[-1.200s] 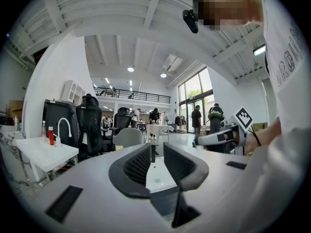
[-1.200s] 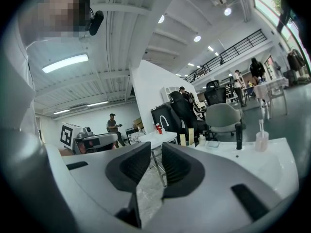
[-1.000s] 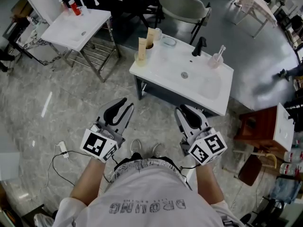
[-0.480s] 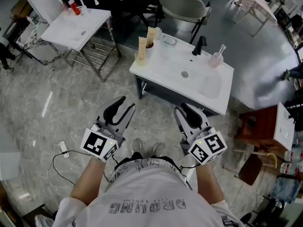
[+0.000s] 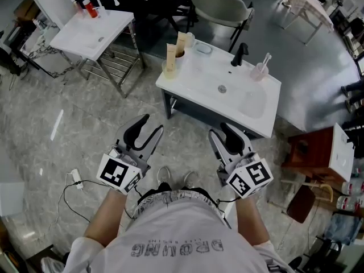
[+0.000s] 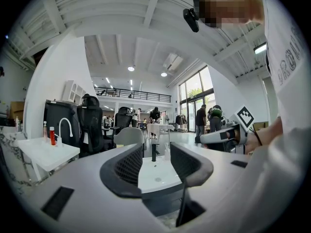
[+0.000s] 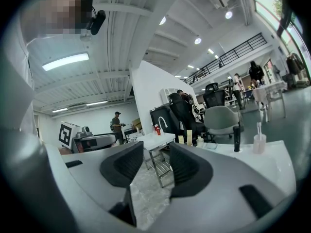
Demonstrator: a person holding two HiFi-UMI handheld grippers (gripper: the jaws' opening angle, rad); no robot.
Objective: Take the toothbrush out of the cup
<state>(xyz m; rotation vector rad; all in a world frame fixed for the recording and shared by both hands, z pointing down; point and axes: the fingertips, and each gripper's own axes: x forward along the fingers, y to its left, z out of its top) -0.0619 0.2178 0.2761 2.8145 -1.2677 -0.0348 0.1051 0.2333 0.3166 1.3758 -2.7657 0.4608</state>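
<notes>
Our left tongs [image 5: 149,124] and right tongs [image 5: 220,129], both empty, have just been opening and gape wide. The toothbrush [image 5: 265,60] stands in the cup [image 5: 260,71] on the white surface [image 5: 193,75] beside the black tap [image 5: 239,56], well apart from both.

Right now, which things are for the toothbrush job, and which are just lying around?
For the job: toothbrush, clear cup it stands in, white sink top under them.
Just lying around: black tap, cream tubes, small dish, grey chair, second sink, red bottle.

Marble floor [image 5: 40,152], white washstand [image 5: 85,38], grey chair [image 5: 219,7]
</notes>
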